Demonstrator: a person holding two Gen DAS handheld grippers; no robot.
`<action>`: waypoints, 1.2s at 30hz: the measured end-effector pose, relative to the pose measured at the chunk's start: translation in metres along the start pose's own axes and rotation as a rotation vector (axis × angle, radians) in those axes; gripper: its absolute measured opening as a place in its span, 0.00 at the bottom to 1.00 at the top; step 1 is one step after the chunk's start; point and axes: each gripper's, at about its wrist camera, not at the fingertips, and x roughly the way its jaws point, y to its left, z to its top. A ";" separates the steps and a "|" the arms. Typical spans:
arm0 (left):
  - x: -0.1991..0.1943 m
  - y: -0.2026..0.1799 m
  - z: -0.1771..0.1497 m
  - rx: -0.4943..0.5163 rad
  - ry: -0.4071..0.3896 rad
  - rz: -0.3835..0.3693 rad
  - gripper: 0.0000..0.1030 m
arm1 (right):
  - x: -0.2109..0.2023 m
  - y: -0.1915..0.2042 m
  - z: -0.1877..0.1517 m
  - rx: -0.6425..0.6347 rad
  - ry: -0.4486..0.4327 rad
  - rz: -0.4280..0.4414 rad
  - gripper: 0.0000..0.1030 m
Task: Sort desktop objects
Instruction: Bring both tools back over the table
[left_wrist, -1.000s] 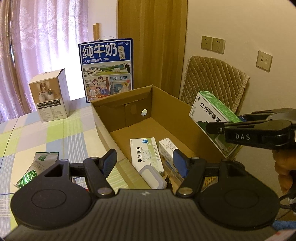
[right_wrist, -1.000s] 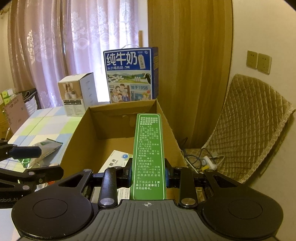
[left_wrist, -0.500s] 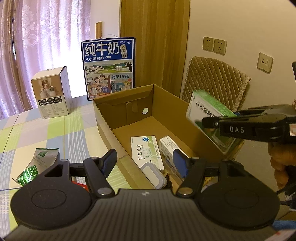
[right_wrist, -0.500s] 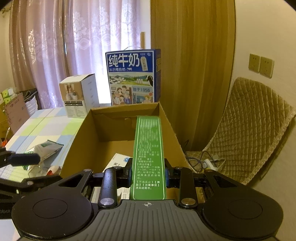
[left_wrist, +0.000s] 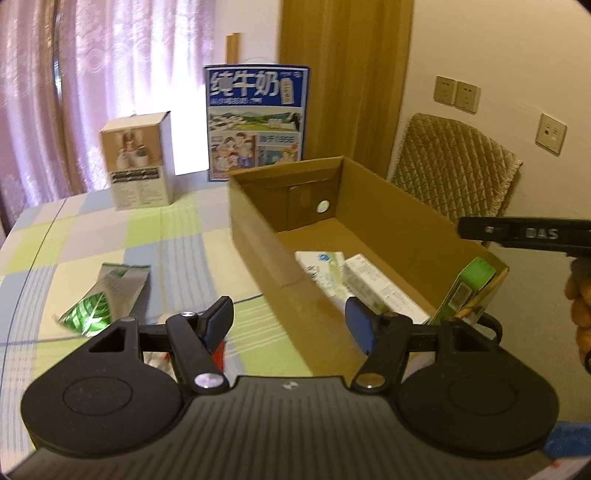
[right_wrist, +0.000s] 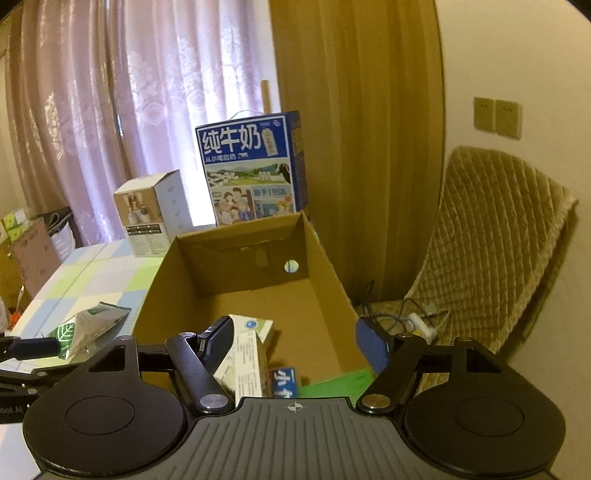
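Note:
An open cardboard box (left_wrist: 255, 236) (right_wrist: 325, 251) stands on the checked tablecloth. Inside lie two white medicine boxes (left_wrist: 321, 266) (right_wrist: 247, 354), and the green medicine box (left_wrist: 465, 288) (right_wrist: 340, 382) leans against the near right corner. My right gripper (right_wrist: 295, 343) hovers open just above the box's near end, its fingers empty. My left gripper (left_wrist: 290, 325) is open over the box's left wall and holds nothing. A green-and-silver pouch (left_wrist: 99, 295) (right_wrist: 88, 325) lies on the cloth left of the box. Something red (left_wrist: 218, 350) shows under the left gripper.
A blue milk carton case (left_wrist: 256, 122) (right_wrist: 255, 170) and a white product box (left_wrist: 138, 162) (right_wrist: 155, 214) stand behind the cardboard box. A quilted chair (left_wrist: 454, 166) (right_wrist: 487, 251) sits to the right by the wall, with cables (right_wrist: 402, 317) on its seat. Curtains hang behind.
My right gripper opened and let go of the green medicine box, which dropped into the box's near right corner. The left gripper rose and drifted left.

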 end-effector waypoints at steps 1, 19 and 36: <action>-0.003 0.004 -0.002 -0.009 0.003 0.005 0.61 | -0.004 0.000 -0.002 0.006 0.001 0.001 0.68; -0.070 0.090 -0.063 -0.148 0.039 0.186 0.61 | -0.053 0.109 -0.036 -0.097 0.028 0.225 0.68; -0.071 0.161 -0.085 -0.197 0.062 0.260 0.67 | -0.002 0.209 -0.084 -0.360 0.168 0.346 0.68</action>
